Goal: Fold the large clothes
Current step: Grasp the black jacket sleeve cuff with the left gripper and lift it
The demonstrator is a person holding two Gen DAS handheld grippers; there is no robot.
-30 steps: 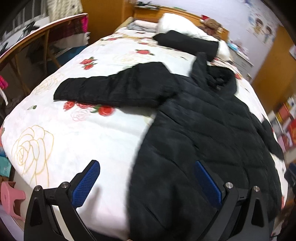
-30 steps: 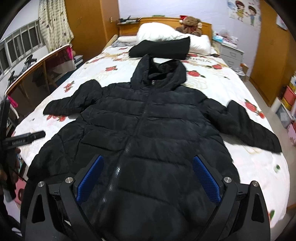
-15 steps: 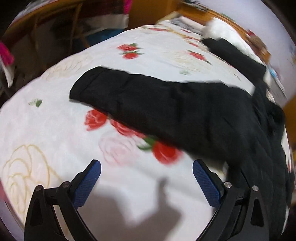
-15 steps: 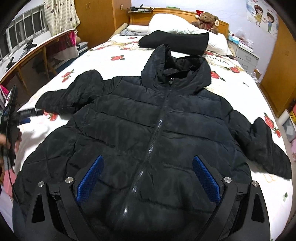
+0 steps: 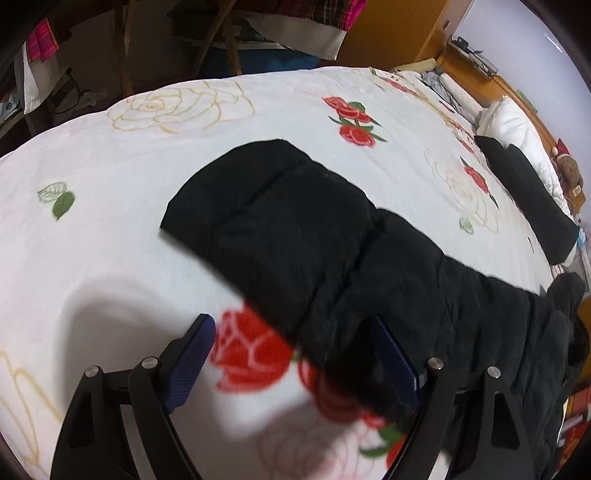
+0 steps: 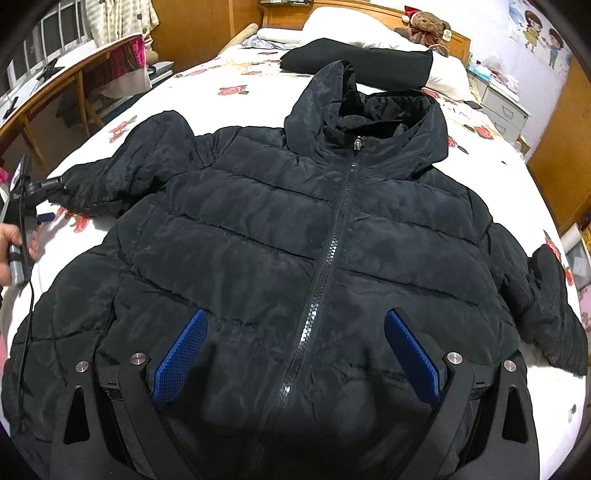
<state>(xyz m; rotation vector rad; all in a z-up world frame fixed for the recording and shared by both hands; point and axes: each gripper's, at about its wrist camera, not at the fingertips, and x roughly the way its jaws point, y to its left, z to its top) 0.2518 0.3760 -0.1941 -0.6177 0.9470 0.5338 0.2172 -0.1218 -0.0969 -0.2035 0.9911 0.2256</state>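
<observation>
A black hooded puffer jacket (image 6: 295,240) lies flat, zipped, front up on the floral bed, sleeves spread. Its left sleeve (image 5: 303,236) fills the left wrist view, cuff at the upper left. My left gripper (image 5: 295,354) is open just above the sleeve's near edge, its right finger over the fabric. My right gripper (image 6: 295,354) is open above the jacket's lower front, straddling the zipper (image 6: 332,251). The left gripper (image 6: 40,199) also shows in the right wrist view by the sleeve cuff, held by a hand.
The white rose-print bedspread (image 5: 110,184) covers the bed. A folded black garment (image 6: 362,66) lies on white pillows (image 6: 447,77) at the headboard, with a teddy bear (image 6: 424,26). A wooden desk (image 6: 55,92) stands left, drawers (image 6: 506,107) right.
My left gripper has moved closer and lower over the sleeve near the cuff. My right gripper has moved in closer over the jacket's lower front. Both stay open.
</observation>
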